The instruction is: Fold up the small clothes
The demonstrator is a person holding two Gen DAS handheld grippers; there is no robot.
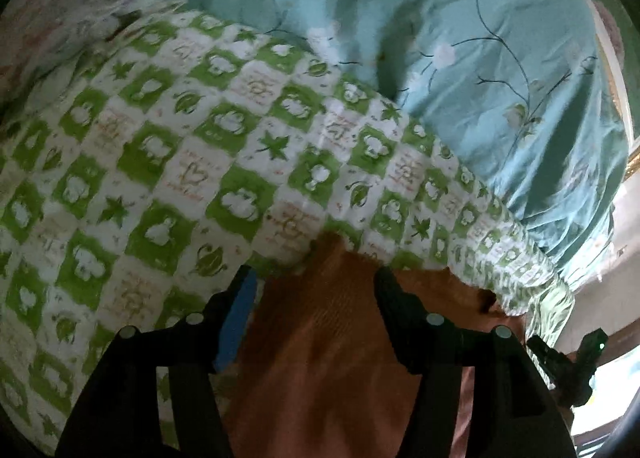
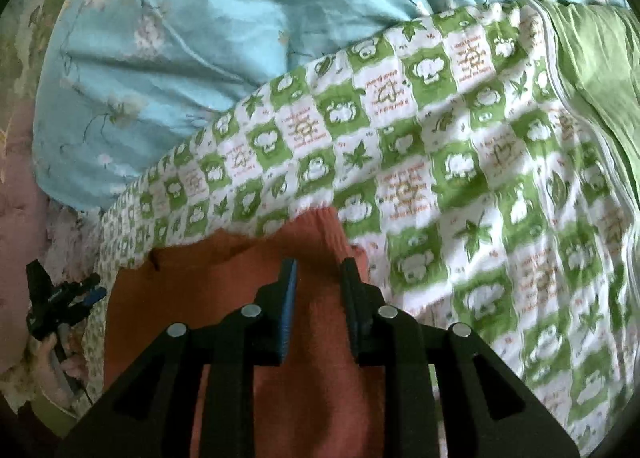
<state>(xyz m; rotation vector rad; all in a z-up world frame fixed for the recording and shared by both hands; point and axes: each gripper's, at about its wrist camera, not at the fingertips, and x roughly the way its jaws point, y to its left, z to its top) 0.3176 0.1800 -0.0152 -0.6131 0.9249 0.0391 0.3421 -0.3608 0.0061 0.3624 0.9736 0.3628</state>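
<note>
I have one rust-orange knitted garment (image 1: 344, 338) lying on the green-and-white checked quilt (image 1: 160, 177); it runs under and ahead of both sets of jaws, its far edge just past the fingertips in each wrist view; its long axis I cannot tell, since most of it is hidden beneath the rigs.

My left gripper (image 1: 316, 298) stands with its jaws spread wide, the orange knit showing between them and neither pad visibly pressing on it, so I read it as released. My right gripper (image 2: 318, 282) has its jaws much narrower, a gap visible between the blue pad and the black one with the knit behind it; whether a fold is pinched there I cannot tell.

Both grippers sit over the garment, so neither is clearly nearer; the right one appears at the right margin of the left view, the left one at the left margin of the right view.

Count: one garment, one quilt, one pale blue flowered bedcover (image 2: 200, 37) beyond it, two grippers.
</note>
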